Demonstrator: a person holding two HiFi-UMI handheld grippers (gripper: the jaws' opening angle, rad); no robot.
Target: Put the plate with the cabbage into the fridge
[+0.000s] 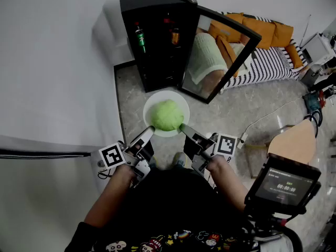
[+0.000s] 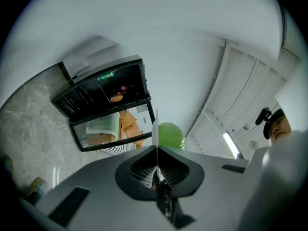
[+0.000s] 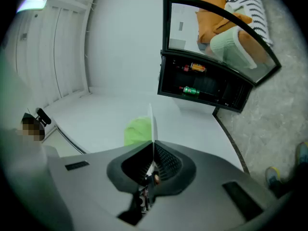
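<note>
The plate [image 1: 180,102] with the cabbage [image 1: 167,115] hung at frame centre, just below the open fridge [image 1: 155,41]. The left gripper [image 1: 148,132] and right gripper [image 1: 185,128] each pinched its rim on opposite sides. The plate looked rigid, slick and breakable, and the cabbage could roll, so level rim grips seemed wise

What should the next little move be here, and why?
Probably carry the plate forward, kept level, toward the fridge. The left hand-held gripper and the right hand-held gripper each clamp its rim, the cabbage sits on it, and the fridge door stands open ahead; the plate is not yet inside.
</note>
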